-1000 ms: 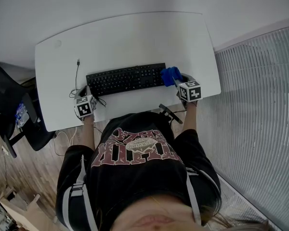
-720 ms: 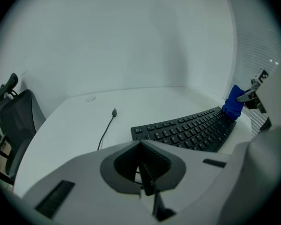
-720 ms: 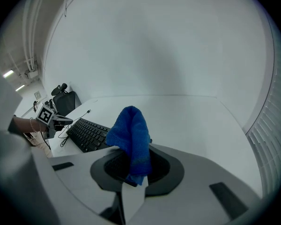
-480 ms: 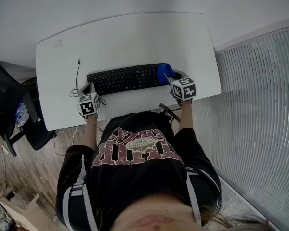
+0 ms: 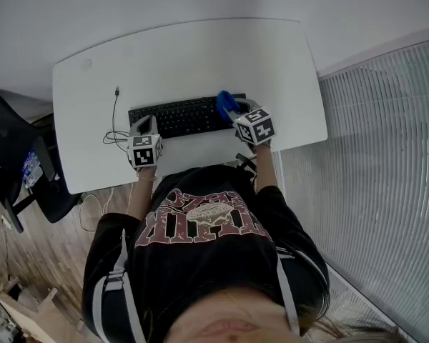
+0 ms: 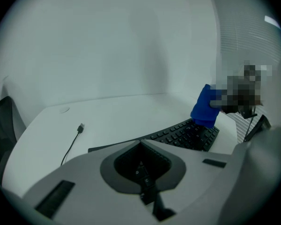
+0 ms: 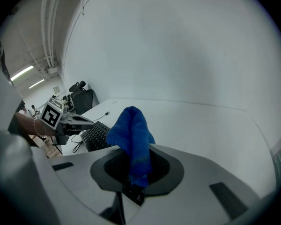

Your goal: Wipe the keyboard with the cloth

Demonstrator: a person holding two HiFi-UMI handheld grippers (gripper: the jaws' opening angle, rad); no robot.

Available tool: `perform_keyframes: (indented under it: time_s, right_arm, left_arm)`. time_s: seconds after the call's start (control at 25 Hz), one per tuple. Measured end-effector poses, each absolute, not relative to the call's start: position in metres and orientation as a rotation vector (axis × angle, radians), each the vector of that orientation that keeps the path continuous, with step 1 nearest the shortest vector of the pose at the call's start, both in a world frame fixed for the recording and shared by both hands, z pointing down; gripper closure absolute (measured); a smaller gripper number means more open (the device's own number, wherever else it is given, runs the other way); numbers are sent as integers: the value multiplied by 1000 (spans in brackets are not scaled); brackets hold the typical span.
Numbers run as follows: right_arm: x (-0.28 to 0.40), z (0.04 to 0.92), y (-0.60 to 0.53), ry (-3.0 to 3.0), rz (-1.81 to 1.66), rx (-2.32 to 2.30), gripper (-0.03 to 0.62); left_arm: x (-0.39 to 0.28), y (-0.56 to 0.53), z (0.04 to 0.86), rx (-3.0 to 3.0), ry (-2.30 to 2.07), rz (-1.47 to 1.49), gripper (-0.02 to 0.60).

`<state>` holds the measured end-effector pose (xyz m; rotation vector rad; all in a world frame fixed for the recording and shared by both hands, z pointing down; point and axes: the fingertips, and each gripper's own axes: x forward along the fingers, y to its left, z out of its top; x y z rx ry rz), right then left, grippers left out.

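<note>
Right gripper (image 5: pixel 236 113) grips the blue cloth (image 5: pixel 224 103) over the keyboard (image 5: pixel 182 117) right half; left gripper (image 5: pixel 143 128) sits clenched, empty, by its left end.

Black tee (image 5: pixel 200 263) w/ maroon-white chest print (image 5: pixel 200 216), grey straps (image 5: pixel 118 281); left gripper (image 5: pixel 144 125), right gripper (image 5: pixel 232 109): grey, b/w marker cubes (image 5: pixel 144 151).

A blue cloth (image 6: pixel 205 108) touches the keyboard (image 6: pixel 178 136); a cable (image 6: pixel 71 142) lies to its left
</note>
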<state>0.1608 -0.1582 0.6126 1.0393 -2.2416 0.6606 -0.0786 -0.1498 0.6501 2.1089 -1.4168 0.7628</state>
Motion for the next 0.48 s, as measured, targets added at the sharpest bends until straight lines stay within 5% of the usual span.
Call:
perform_keyframes:
  time_s: [0.48]
  right_arm:
    - [109,572,-169,-2353,575,962,530]
  left_arm:
    - [-11,-167,595,2282,-1321,645,548]
